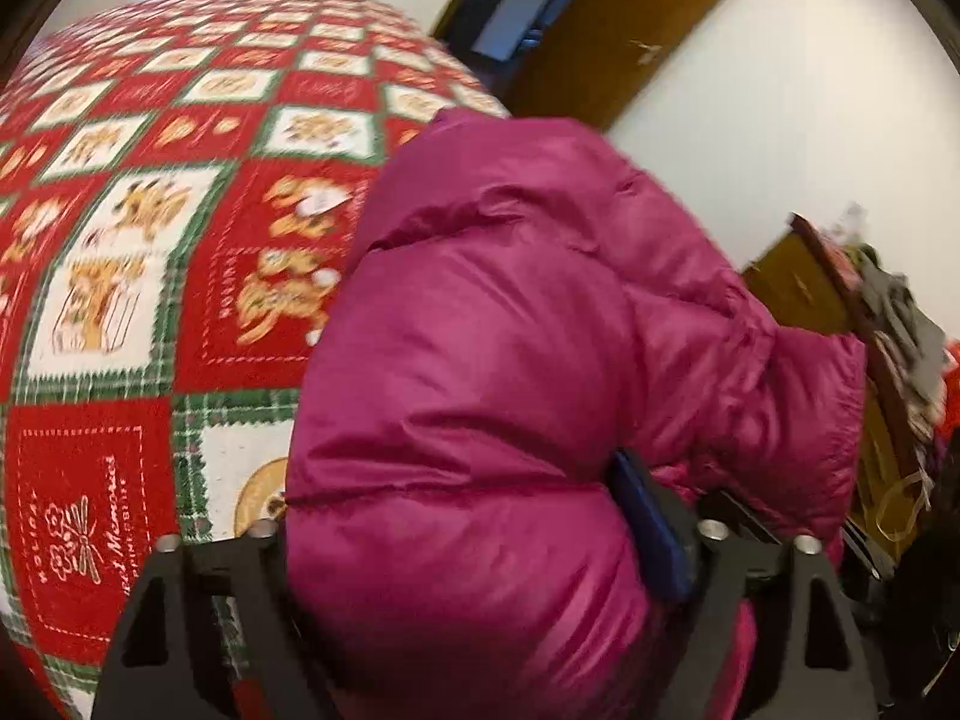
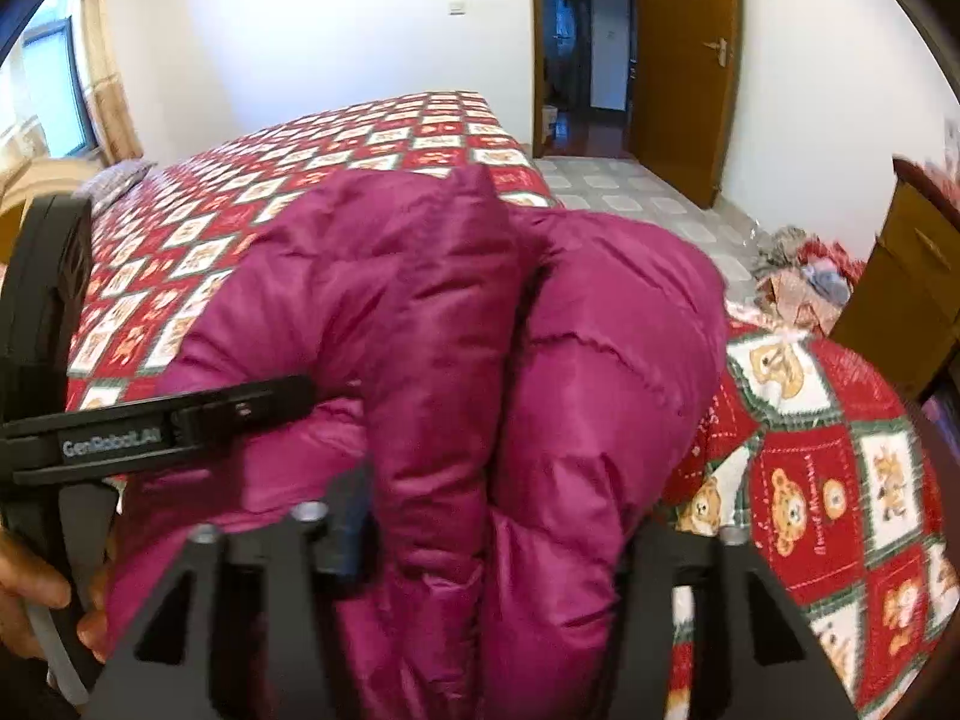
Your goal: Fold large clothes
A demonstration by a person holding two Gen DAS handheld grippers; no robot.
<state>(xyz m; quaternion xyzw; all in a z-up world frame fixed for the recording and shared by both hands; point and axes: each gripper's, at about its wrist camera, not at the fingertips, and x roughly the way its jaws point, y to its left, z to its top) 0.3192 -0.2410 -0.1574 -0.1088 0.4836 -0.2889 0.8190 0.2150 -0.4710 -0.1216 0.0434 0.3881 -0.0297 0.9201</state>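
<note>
On bed (image 2: 336, 138), near edge, toward the side facing the door: one puffer jacket (image 2: 480, 330), magenta, shiny smooth shell, stitched in fat horizontal tubes, bunched into two upright rounded folds with a deep crease between. Lying on one bedspread (image 2: 828, 468): red and white squares, green plaid borders, teddy-bear prints, flat weave. Counted two grippers, black, angular, with bolt heads on the mounts and blue pads. Left gripper (image 1: 468, 510): jaws set wide, jacket (image 1: 510, 360) bulging between them, one blue pad (image 1: 654, 516) against the fabric, other finger hidden behind it; cannot tell whether pressing or released. Same gripper seen side-on from right wrist view, tip buried in the jacket, one bare hand (image 2: 36, 606) wrapped round its handle. Right gripper (image 2: 504, 540): jaws apart, the nearer fold filling the gap, one blue pad (image 2: 351, 534) just beside it, second finger mostly hidden; grip or release cannot be told. Beyond far corner of bed: one brown wooden door (image 2: 684, 60), open, metal handle; pale tiled floor (image 2: 630, 192); one brown wooden cabinet (image 2: 912, 276); one crumpled cloth heap (image 2: 804, 282) beside it.
</note>
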